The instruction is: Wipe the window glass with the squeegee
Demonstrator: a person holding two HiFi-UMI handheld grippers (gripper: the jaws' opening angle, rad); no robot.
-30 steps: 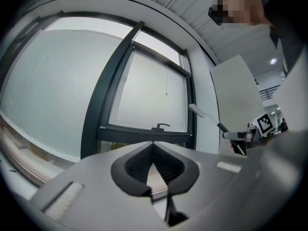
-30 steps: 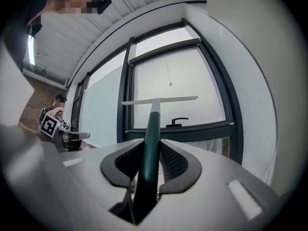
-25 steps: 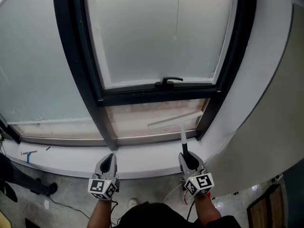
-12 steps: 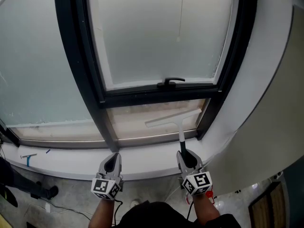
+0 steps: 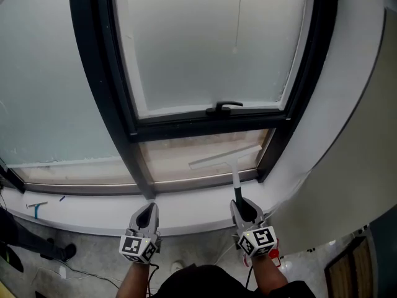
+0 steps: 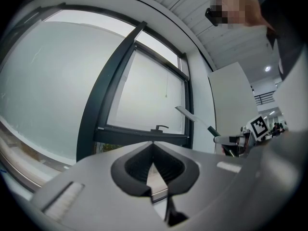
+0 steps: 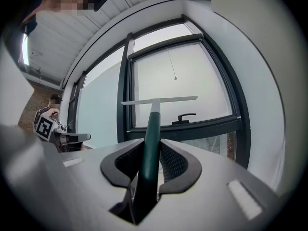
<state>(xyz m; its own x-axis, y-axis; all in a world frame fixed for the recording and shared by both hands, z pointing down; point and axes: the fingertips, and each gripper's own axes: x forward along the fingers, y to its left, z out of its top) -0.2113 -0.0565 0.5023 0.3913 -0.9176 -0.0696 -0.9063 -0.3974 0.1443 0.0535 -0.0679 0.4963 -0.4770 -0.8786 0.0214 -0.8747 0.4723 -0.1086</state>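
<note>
My right gripper (image 5: 244, 208) is shut on the dark green handle of the squeegee (image 5: 233, 170), seen close in the right gripper view (image 7: 153, 129). Its white blade (image 5: 224, 156) lies across the lower pane of the window glass (image 5: 186, 160), just under the black window handle (image 5: 223, 107). The squeegee also shows in the left gripper view (image 6: 192, 117). My left gripper (image 5: 146, 214) hangs below the white sill (image 5: 93, 213), shut and empty, with its jaws closed together (image 6: 153, 150). Frosted upper glass (image 5: 205, 42) fills the black frame.
A thick black mullion (image 5: 102, 92) splits the left pane (image 5: 43, 85) from the middle one. A white wall (image 5: 353, 117) curves along the right. A small blue tool (image 5: 36, 207) lies on the sill at far left. A person's shoes (image 5: 59, 252) stand on the floor at lower left.
The squeegee blade has slid a little to the left and up on the lower pane. My left gripper has shifted slightly right. Both stay shut.
</note>
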